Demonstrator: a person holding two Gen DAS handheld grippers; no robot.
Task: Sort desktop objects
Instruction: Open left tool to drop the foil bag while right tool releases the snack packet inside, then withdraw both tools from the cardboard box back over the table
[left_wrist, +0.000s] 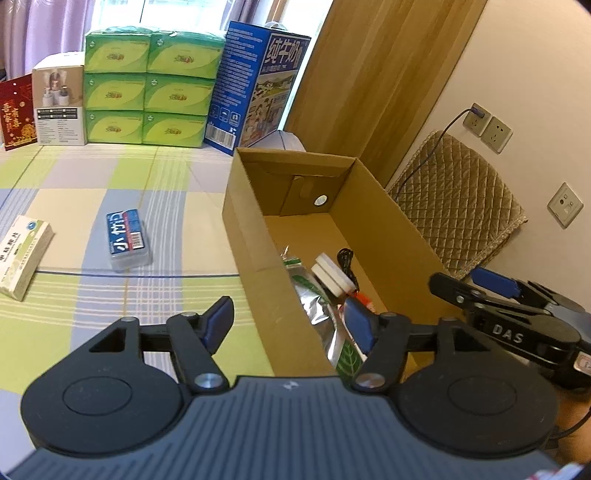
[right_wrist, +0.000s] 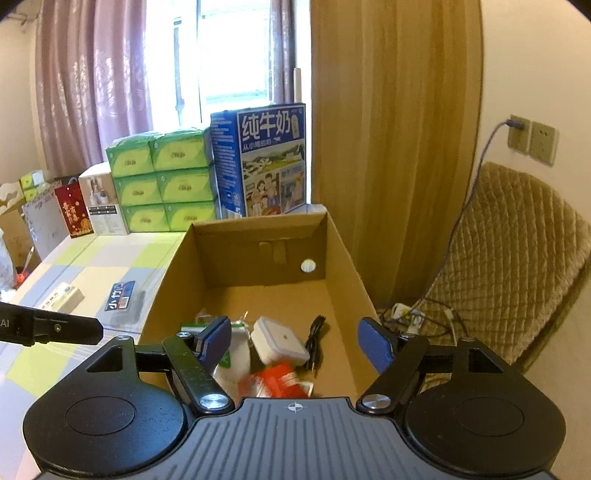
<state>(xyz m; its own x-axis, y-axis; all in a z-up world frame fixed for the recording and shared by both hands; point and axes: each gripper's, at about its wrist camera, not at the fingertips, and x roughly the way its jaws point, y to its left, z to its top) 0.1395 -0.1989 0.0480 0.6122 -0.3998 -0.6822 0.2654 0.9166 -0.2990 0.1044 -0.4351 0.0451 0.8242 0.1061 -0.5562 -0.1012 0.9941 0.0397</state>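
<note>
Both grippers are held open and empty: the right gripper (right_wrist: 295, 343) over the cardboard box (right_wrist: 343, 258), the left gripper (left_wrist: 291, 325) at its near wall. The blue-labelled case (left_wrist: 129, 240) lies on the cloth at left of centre in the left wrist view, long axis running away from the camera. It lies up and left of the left gripper, judged the nearer.

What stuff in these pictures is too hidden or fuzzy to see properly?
- Red-orange packet in the cardboard box: right wrist view, blurred, print unreadable.
- Silver foil pouch: left wrist view, partly behind box wall and left gripper.
- White medicine box: left wrist view, cut off by edge.
</note>
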